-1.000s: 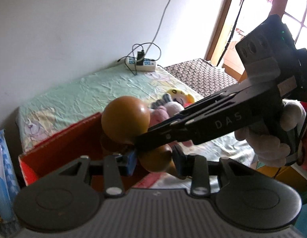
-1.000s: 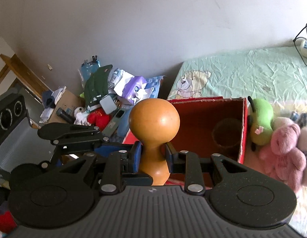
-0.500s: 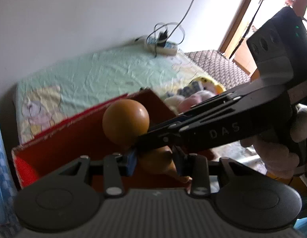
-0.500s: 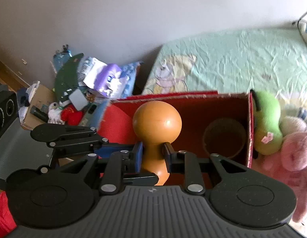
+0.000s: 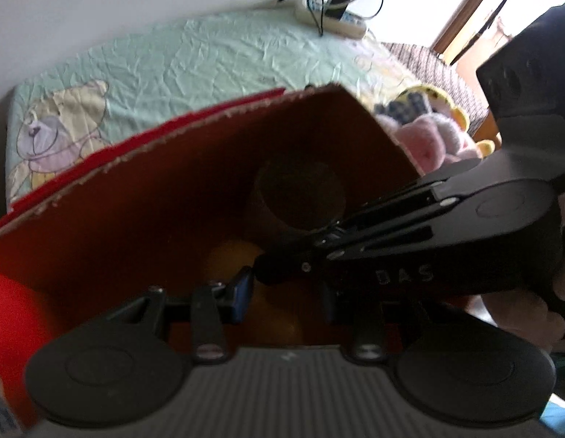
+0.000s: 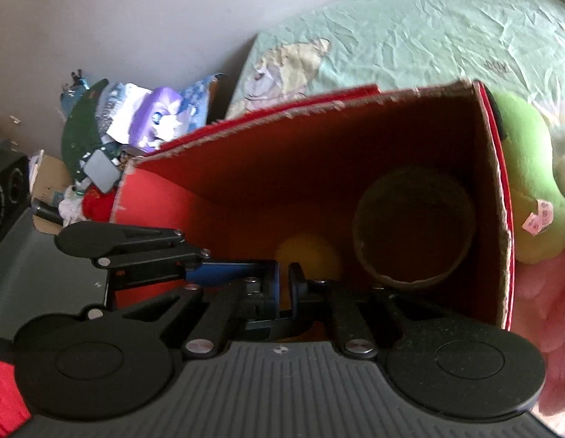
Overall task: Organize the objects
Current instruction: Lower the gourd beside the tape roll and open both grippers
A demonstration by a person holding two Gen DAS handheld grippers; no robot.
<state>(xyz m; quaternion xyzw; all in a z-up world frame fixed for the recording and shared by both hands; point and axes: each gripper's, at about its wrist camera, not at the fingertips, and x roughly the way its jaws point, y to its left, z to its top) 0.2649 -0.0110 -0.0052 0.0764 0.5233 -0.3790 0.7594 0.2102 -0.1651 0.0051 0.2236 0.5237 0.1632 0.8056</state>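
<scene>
Orange gourd (image 5: 271, 310) inside red box (image 5: 143, 197), pinched by left hand-held gripper (image 5: 282, 297), right hand-held gripper (image 6: 285, 284) pressed together, empty.

A plain grey wall (image 6: 143, 11) stands behind a bed (image 5: 216, 58) with a crinkly green sheet and a bear picture. Bright light comes through a door (image 5: 475, 11) on the right. A messy pile (image 6: 111, 135) sits beside the bed.

Left gripper (image 5: 282, 299) holds orange gourd (image 5: 231, 259) inside red box (image 5: 136, 197).
</scene>
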